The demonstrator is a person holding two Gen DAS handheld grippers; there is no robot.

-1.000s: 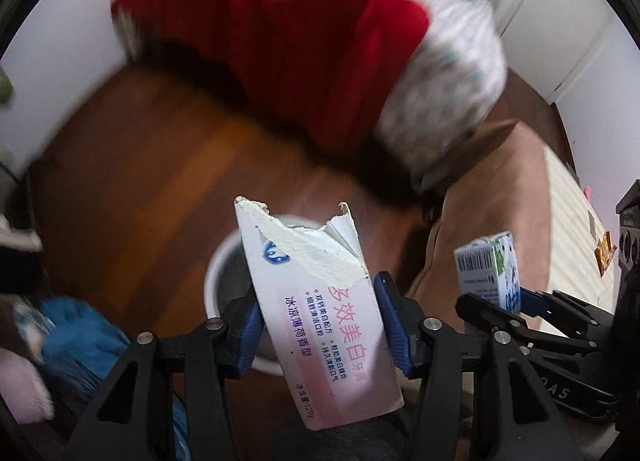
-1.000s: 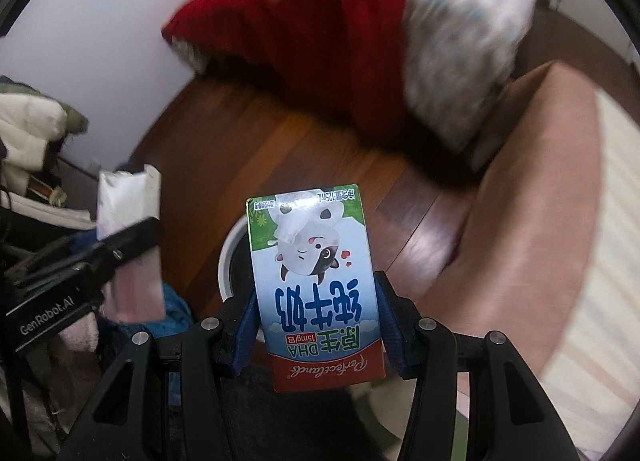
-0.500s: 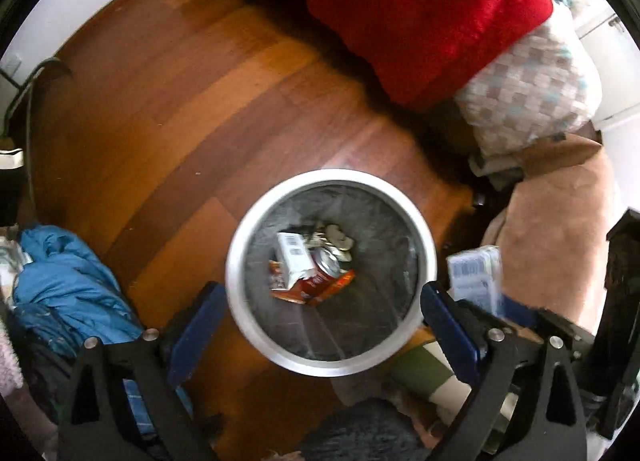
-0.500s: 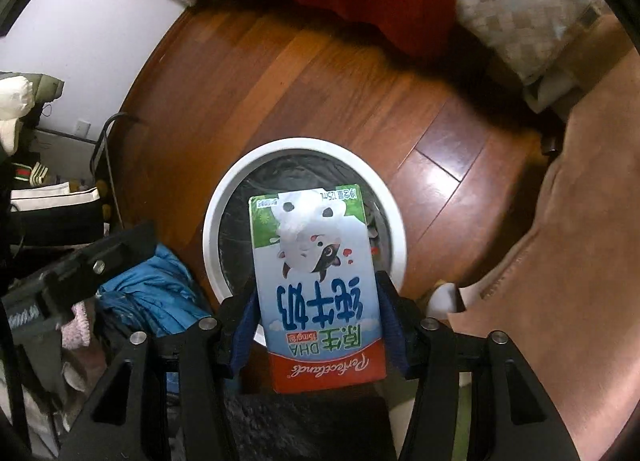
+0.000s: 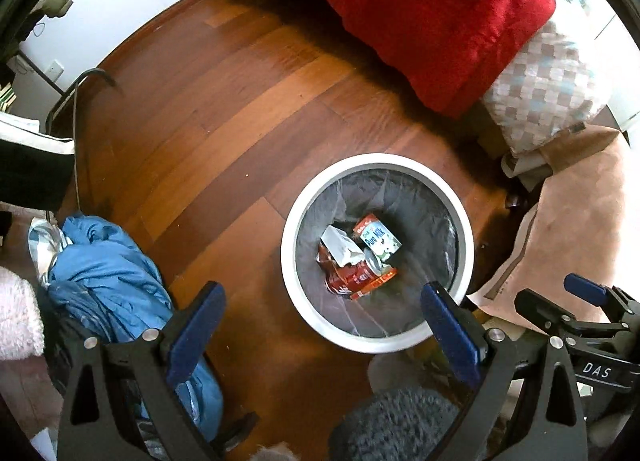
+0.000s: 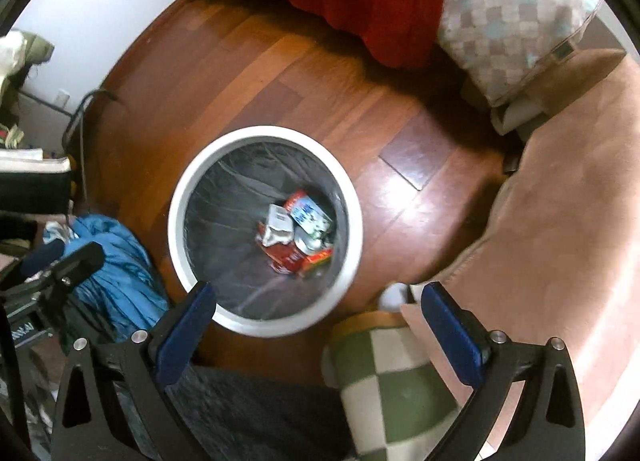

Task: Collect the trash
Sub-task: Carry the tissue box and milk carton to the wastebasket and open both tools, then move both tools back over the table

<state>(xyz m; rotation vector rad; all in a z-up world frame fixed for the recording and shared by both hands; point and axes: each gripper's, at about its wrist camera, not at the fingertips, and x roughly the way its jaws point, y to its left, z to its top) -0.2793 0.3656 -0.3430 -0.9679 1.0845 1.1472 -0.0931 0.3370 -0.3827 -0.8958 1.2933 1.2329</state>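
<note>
Both grippers hung pretty much straight down over the white-rimmed trash bin [image 5: 375, 342] on the wood floor [image 5: 208, 133]. The left gripper [image 5: 322, 325] was spread wide with nothing between its blue pads [image 5: 196, 325], so fully released. The right gripper [image 6: 316, 325] had its jaws opening, also empty. In the left wrist view the bin sat at about 4 o'clock from centre, and down in its grey liner lay the trash: a milk carton [image 5: 378, 239], a torn white box [image 5: 340, 247] and a red can [image 5: 352, 277], all piled touching each other. A blue garment [image 5: 112, 281] was heaped at 8 o'clock, and a red blanket [image 5: 420, 13] hung at 1 o'clock.
</note>
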